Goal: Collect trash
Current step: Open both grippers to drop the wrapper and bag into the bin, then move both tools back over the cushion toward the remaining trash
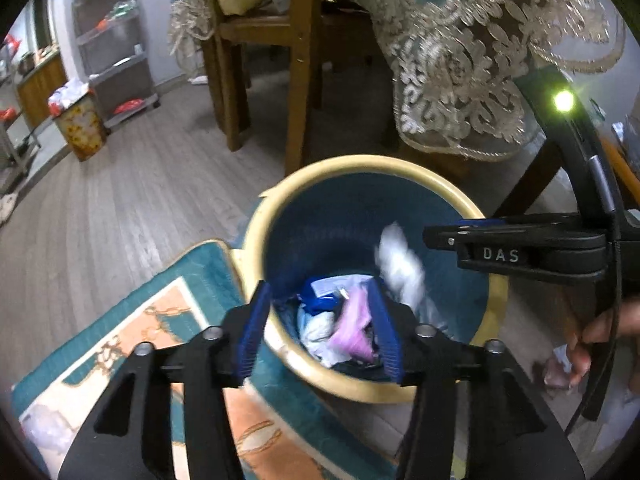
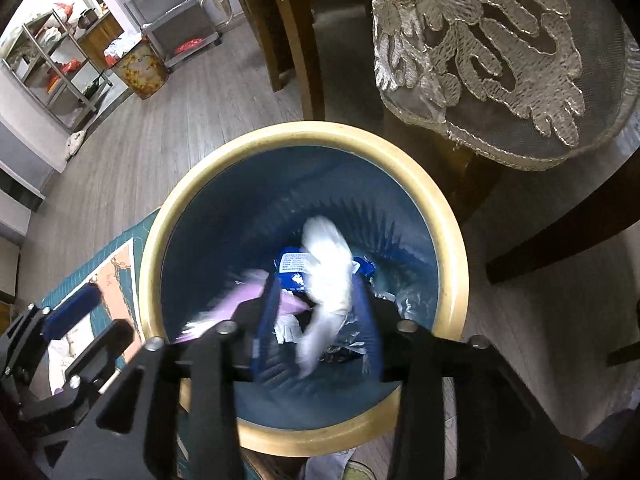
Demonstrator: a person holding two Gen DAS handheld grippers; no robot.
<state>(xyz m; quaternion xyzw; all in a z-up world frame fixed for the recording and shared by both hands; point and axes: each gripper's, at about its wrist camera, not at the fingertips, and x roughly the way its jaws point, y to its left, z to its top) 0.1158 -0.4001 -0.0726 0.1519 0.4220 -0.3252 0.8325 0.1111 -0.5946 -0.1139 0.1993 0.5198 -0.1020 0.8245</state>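
Observation:
A round bin with a cream rim (image 1: 360, 164) (image 2: 304, 132) and a blue inside stands on the floor, holding wrappers and paper. My left gripper (image 1: 318, 300) hangs open over its near rim, and a pink scrap (image 1: 354, 328) (image 2: 240, 300) shows blurred and loose between the fingers. My right gripper (image 2: 316, 292) is open above the bin's middle. A white crumpled tissue (image 2: 326, 280) (image 1: 400, 264) is smeared with blur below it, and no pad touches it. Each gripper shows in the other's view: the right (image 1: 432, 238) from the side, the left (image 2: 86, 330) at lower left.
A teal and orange rug (image 1: 132, 344) lies against the bin's left side. Wooden chair legs (image 1: 298, 100) and a table under a lace cloth (image 1: 460, 72) stand just behind it. A flowered can (image 1: 82, 128) and metal shelves (image 1: 112, 44) stand far left. A person's hand (image 1: 592, 340) grips the right tool.

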